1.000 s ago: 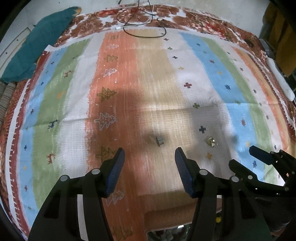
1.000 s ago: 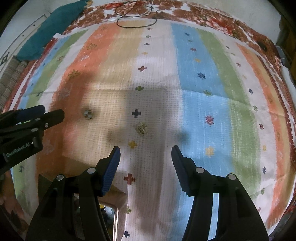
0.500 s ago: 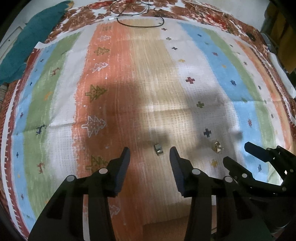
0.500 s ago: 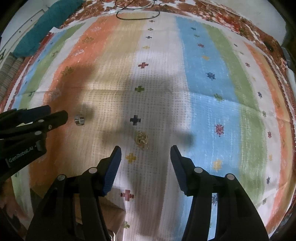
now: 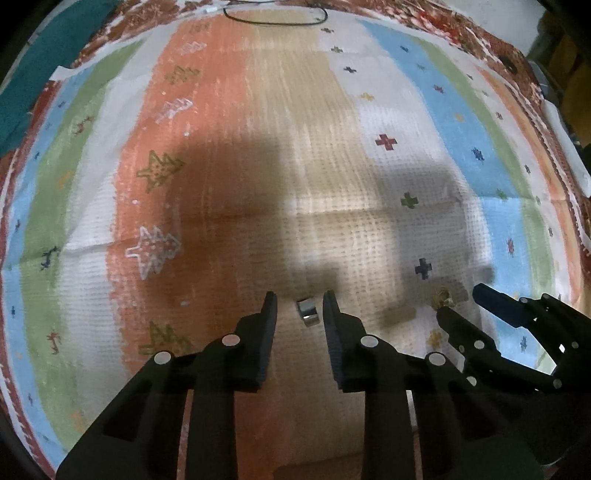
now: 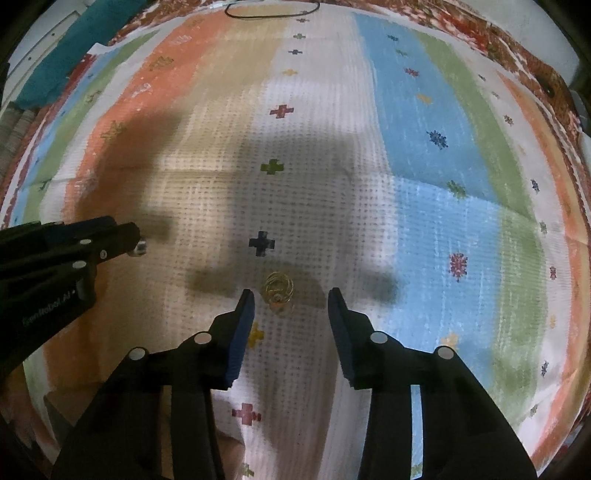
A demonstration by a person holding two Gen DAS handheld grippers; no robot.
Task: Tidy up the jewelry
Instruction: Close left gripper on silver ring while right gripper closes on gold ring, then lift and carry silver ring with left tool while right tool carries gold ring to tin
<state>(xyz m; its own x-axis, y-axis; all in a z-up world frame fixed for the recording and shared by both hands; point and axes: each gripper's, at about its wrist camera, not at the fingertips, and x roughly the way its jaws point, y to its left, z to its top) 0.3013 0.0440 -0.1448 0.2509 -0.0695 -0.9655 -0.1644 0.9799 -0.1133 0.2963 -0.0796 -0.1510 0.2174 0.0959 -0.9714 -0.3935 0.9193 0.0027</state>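
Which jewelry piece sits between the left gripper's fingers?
The silver ring, plain metal on the tan stripe; the gold wire piece lies at the right gripper instead.

A woven cloth striped in orange, tan, white, blue and green (image 5: 229, 122), stitched with small crosses and tree figures, covers nearly the whole view, over a red-brown floral-patterned sheet (image 5: 461, 33). A folded teal fabric (image 5: 22, 88) lies at its far left edge and a looped black cable (image 5: 275, 20) at the far end. Broad soft shadows fall across the middle.
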